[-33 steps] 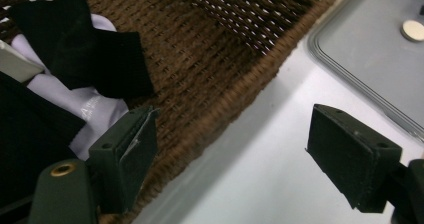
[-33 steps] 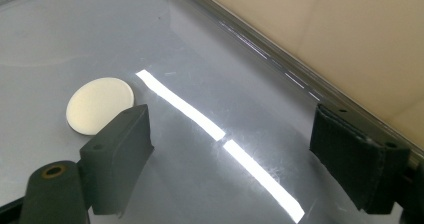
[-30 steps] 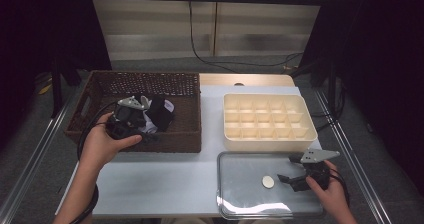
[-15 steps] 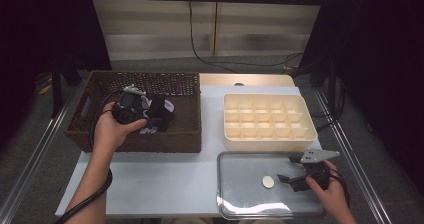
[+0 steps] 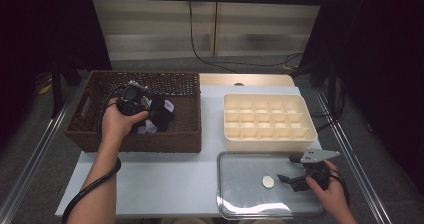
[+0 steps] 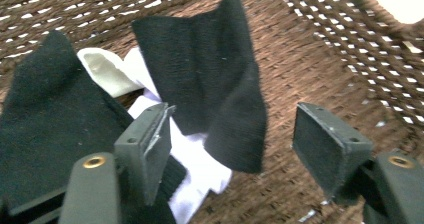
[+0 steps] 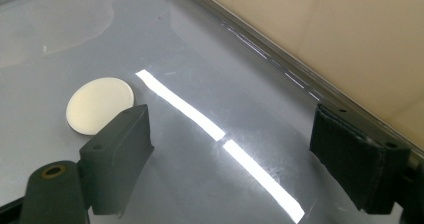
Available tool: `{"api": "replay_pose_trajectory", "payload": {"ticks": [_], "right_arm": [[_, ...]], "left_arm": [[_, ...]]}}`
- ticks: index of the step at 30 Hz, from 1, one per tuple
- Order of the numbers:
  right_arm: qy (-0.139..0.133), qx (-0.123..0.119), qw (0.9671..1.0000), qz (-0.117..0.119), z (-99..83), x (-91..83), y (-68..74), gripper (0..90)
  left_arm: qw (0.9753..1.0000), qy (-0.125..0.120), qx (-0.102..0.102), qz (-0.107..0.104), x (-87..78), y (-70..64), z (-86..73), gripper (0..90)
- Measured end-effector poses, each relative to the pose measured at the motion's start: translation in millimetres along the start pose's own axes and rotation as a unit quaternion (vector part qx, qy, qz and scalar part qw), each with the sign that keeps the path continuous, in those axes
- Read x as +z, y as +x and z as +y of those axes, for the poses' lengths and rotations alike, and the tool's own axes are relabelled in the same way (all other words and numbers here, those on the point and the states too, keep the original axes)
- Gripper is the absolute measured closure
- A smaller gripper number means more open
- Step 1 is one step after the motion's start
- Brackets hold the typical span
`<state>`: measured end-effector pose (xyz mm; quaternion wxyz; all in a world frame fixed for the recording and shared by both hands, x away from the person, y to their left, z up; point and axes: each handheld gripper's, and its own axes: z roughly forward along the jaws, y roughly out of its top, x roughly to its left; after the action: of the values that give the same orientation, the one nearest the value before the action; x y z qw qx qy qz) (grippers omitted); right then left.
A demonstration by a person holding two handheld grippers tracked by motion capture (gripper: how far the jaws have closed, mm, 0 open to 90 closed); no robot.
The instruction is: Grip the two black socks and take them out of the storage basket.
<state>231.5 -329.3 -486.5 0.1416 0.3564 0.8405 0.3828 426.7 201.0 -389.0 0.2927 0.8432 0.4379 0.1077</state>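
Reaching deeper into the wicker basket (image 5: 90, 134), the left gripper (image 5: 134, 95) has been carried from the near rim at about 6 o'clock, where it was seen a second ago, up toward the basket's middle, and it is now held right over the pile of socks. In the left gripper view the jaws are spread wide and empty, with a black sock (image 6: 220, 89) lying crumpled between and just beyond them; a second black sock (image 6: 45, 119) is seen at 9 o'clock, and white socks (image 6: 190, 159) are tucked beneath both. Nothing is gripped yet, but the move is judged to have put the black sock within reach, so a short descent and a closing of the jaws would be called for next.

No change is noted at the right gripper (image 5: 292, 180): it is kept low over the metal tray (image 5: 240, 209), jaws parted and holding nothing, with a small cream disc (image 7: 99, 105) lying just beside its one jaw. The cream compartment box (image 5: 270, 136), at 12 o'clock from the tray on the counter (image 5: 165, 184), is seen with every cell unfilled, so the sorting is judged barely begun.
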Motion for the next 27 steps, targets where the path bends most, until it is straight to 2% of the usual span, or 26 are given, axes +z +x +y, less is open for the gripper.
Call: {"api": "replay_pose_trajectory", "payload": {"ticks": [1, 2, 3, 4, 5, 6, 7, 9, 11, 14, 18, 20, 21, 22, 24, 26, 27], "right_arm": [[0.0, 0.0, 1.0, 0.0, 0.0, 0.0, 0.0, 16.2], [0.0, 0.0, 1.0, 0.0, 0.0, 0.0, 0.0, 16.2], [0.0, 0.0, 1.0, 0.0, 0.0, 0.0, 0.0, 16.2], [0.0, 0.0, 1.0, 0.0, 0.0, 0.0, 0.0, 16.2], [0.0, 0.0, 1.0, 0.0, 0.0, 0.0, 0.0, 16.2], [0.0, 0.0, 1.0, 0.0, 0.0, 0.0, 0.0, 16.2], [0.0, 0.0, 1.0, 0.0, 0.0, 0.0, 0.0, 16.2], [0.0, 0.0, 1.0, 0.0, 0.0, 0.0, 0.0, 16.2], [0.0, 0.0, 1.0, 0.0, 0.0, 0.0, 0.0, 16.2], [0.0, 0.0, 1.0, 0.0, 0.0, -0.1, 0.1, 16.2], [0.0, 0.0, 1.0, 0.0, -0.1, -0.1, 0.1, 16.2], [0.0, 0.0, 1.0, 0.0, -0.1, 0.0, 0.1, 16.2], [0.0, 0.0, 1.0, 0.0, -0.1, 0.0, 0.1, 16.2], [0.0, 0.0, 1.0, 0.0, -0.1, 0.0, 0.1, 16.2], [0.0, 0.0, 1.0, 0.0, -0.1, -0.1, 0.1, 16.2], [0.0, 0.0, 1.0, 0.0, -0.1, 0.0, 0.1, 16.2], [0.0, 0.0, 1.0, 0.0, -0.1, 0.0, 0.0, 16.2]], "left_arm": [[1.0, 0.0, 0.0, 0.0, 0.0, 0.0, 0.0, 37.3], [0.9998, -0.004, -0.016, -0.012, 1.6, 2.4, 1.5, 43.4], [0.9997, -0.002, -0.021, -0.014, 2.7, 2.9, 1.9, 48.1], [0.9998, 0.006, -0.019, -0.006, 3.5, 3.7, 2.5, 48.7], [0.9998, 0.006, -0.019, -0.006, 3.5, 3.7, 2.5, 54.3], [0.9997, 0.013, -0.017, -0.011, 4.3, 4.2, 2.4, 54.3], [0.9995, 0.029, -0.012, -0.006, 7.6, 3.8, 3.3, 60.0], [0.9993, 0.032, -0.015, -0.01, 8.9, 3.5, 3.5, 63.2], [0.9992, 0.036, -0.016, -0.007, 9.3, 3.6, 4.5, 69.8], [0.9991, 0.035, -0.017, -0.018, 3.9, 4.8, 6.4, 82.3], [0.9991, 0.035, -0.02, -0.016, -3.1, 4.3, 8.1, 83.2], [0.9986, 0.037, -0.027, -0.027, -8.7, 4.3, 9.5, 83.2], [0.9976, 0.037, -0.04, -0.043, -15.7, 4.0, 11.2, 83.2], [0.9976, 0.037, -0.04, -0.043, -15.7, 4.0, 11.2, 83.3], [0.9969, 0.04, -0.041, -0.054, -22.1, 3.6, 13.2, 83.2], [0.9952, 0.039, -0.048, -0.076, -31.2, 1.0, 16.1, 83.2], [0.9952, 0.039, -0.048, -0.076, -31.2, 1.0, 16.1, 83.2]]}}
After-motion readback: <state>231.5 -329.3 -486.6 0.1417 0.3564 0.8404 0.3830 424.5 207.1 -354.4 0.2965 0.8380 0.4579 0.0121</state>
